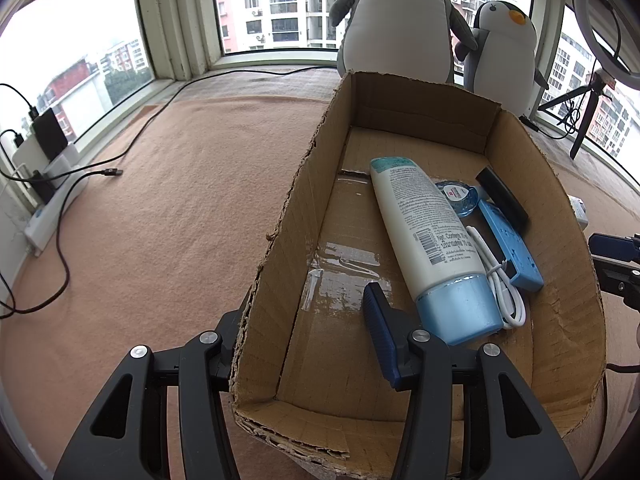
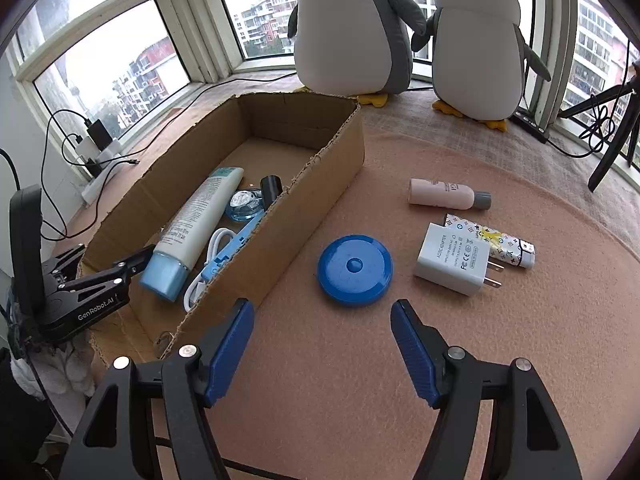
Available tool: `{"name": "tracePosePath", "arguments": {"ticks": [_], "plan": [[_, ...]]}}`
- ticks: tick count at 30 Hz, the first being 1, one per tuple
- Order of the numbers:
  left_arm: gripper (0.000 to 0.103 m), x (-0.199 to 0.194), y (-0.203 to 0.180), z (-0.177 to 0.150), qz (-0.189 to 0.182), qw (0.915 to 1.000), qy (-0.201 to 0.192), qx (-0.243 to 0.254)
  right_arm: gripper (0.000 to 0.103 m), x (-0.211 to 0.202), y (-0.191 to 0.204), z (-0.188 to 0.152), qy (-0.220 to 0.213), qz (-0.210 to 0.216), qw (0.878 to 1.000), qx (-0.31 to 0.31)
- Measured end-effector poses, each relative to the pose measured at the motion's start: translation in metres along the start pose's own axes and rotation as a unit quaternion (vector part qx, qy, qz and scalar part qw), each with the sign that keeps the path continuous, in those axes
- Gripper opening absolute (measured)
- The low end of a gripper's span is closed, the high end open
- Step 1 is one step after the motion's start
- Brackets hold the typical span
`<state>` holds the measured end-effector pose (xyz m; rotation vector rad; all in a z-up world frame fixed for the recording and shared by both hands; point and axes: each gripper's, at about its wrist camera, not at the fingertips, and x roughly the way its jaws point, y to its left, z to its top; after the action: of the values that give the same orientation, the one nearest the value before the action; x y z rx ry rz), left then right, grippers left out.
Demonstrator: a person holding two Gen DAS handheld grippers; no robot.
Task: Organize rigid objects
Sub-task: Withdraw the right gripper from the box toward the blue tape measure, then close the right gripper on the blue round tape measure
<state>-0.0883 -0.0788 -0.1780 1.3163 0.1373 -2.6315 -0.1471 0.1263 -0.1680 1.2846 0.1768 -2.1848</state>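
Before spread right tool point(image 2: 322, 344), blue disc point(image 2: 355, 269)

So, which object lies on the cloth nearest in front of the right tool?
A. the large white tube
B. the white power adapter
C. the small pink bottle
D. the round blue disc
D: the round blue disc lies just ahead of the open right tool; the adapter is farther right.

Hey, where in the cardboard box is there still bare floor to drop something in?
Inside the cardboard box, the far end beyond the lotion tube is bare, as is the strip along the left wall. It's crowded on the right: blue power strip, white cable.
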Motion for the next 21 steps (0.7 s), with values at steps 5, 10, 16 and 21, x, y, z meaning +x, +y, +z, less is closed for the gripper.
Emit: {"name": "tracePosePath", "arguments": {"ticks": [5,10,16,21], "plan": [[0.049,0.0,0.0,0.0,0.0,1.0,0.0,0.0,0.058,0.017,-0.004,0.006,0.012,-0.01,1.0,0.001],[0.049,0.0,0.001,-0.001,0.0,1.0,0.001,-0.002,0.058,0.026,-0.007,0.012,0.016,-0.014,1.0,-0.002],[0.049,0.0,0.001,-0.001,0.0,1.0,0.0,-0.001,0.058,0.035,-0.007,0.018,0.02,-0.026,0.999,-0.007],[0.049,0.001,0.002,-0.001,0.0,1.0,0.001,-0.001,0.053,0.041,-0.008,0.022,0.025,-0.035,0.999,-0.01]]}}
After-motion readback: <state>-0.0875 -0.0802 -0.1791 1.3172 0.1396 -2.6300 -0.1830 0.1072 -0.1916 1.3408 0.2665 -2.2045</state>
